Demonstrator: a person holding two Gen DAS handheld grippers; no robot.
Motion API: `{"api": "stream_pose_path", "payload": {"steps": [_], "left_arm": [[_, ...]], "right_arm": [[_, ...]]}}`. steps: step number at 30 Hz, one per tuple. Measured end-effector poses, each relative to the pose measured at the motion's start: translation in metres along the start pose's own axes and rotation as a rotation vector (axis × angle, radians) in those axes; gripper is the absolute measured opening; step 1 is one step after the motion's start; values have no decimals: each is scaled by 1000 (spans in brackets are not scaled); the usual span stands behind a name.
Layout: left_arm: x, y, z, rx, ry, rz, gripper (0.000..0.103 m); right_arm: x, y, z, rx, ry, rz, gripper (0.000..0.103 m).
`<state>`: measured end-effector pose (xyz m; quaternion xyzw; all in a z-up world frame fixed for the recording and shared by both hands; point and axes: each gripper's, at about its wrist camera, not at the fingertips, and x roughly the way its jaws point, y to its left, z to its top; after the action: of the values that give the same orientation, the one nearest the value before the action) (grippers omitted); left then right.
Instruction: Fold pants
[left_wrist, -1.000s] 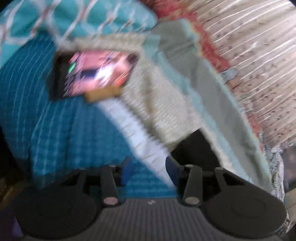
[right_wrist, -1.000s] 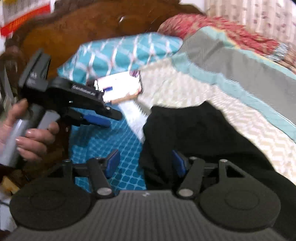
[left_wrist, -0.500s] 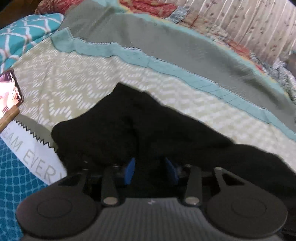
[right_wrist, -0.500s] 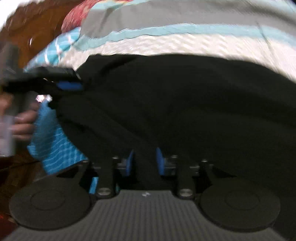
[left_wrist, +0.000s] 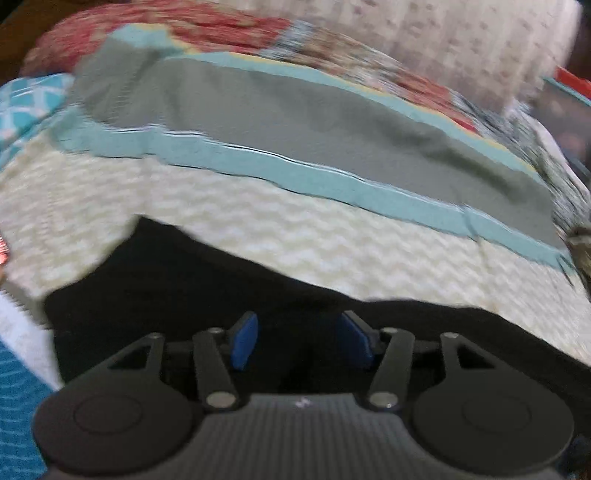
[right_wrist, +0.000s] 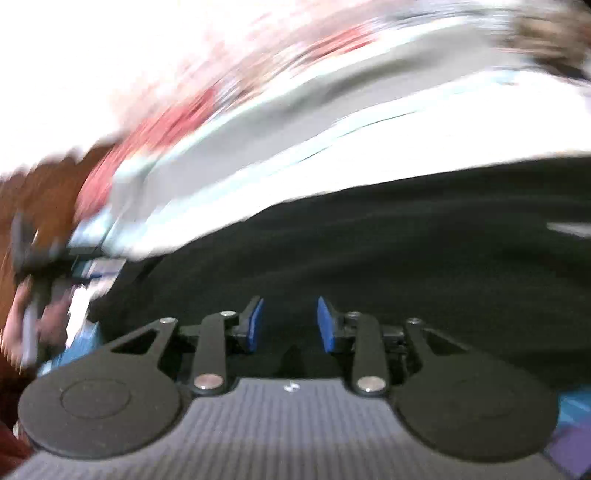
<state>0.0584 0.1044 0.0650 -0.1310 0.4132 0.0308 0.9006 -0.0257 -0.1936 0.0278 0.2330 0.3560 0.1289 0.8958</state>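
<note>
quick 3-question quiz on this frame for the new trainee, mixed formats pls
1. True or false: the black pants lie on a bare wooden floor.
2. Multiple choice: the band between the cream zigzag fabric and the grey panel is A) red B) teal C) purple.
3. Fill in: the pads on the left gripper and right gripper are ____ in colour.

Key: 1 false, they lie on the cream zigzag fabric. 2 B. 3 blue.
</note>
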Motion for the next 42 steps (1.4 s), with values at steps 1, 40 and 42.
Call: {"api": "stream_pose_path", "payload": {"steps": [1,40,42], "left_arm": [[5,-12,-1,17,17,-18,53],[17,-124,-55,164,208,-200,59],[13,-122,-55,153,205,-224,59]], "right_arm": [[-20,-23,-3,68,-46,-37,44],[-134,-104,26,145,-417,-216,19],[-115,-80,30,67,-362,-172,19]]}}
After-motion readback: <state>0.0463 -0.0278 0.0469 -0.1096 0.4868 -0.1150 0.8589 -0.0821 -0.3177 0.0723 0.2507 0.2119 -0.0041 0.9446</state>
